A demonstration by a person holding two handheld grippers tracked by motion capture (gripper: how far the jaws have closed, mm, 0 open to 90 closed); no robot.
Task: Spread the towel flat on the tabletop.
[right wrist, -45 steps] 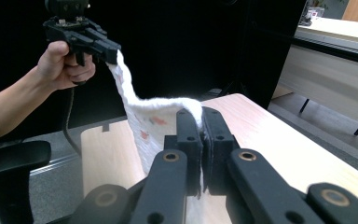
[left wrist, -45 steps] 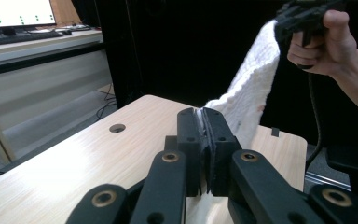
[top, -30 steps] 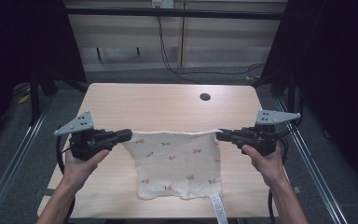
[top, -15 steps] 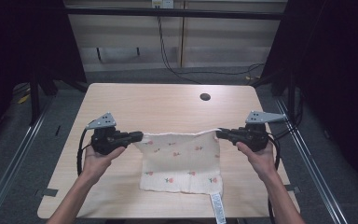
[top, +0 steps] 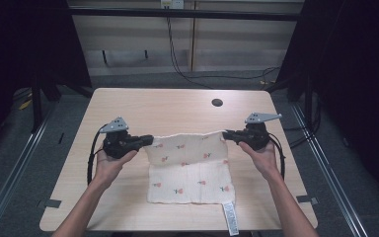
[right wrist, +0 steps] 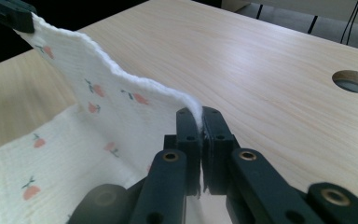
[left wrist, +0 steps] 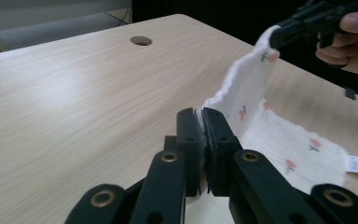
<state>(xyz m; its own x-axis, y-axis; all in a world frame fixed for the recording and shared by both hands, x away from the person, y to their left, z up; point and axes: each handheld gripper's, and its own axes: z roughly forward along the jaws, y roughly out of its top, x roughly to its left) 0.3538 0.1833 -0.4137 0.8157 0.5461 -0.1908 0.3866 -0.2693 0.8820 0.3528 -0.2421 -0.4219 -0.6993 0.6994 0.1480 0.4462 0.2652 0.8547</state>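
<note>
We see the desk [top: 128, 106], light wood, with a round hole [top: 217, 102] toward its far right. Both forearms come in from the near edge, hands spread wide apart and level. Left tool [top: 147, 140] points right, right tool [top: 225, 134] points left, so the tips face each other across the cloth [top: 190, 170]. Both are clamped on the cloth: left jaws pinched together on its far-left corner, right jaws on its far-right corner. Cloth is white, crinkly, with small red fruit prints. Its far edge is lifted and stretched between the tools, wavy along the top; the near part lies flat on the desk at near centre. A white care label [top: 230, 218] sticks out from its near right corner.
</note>
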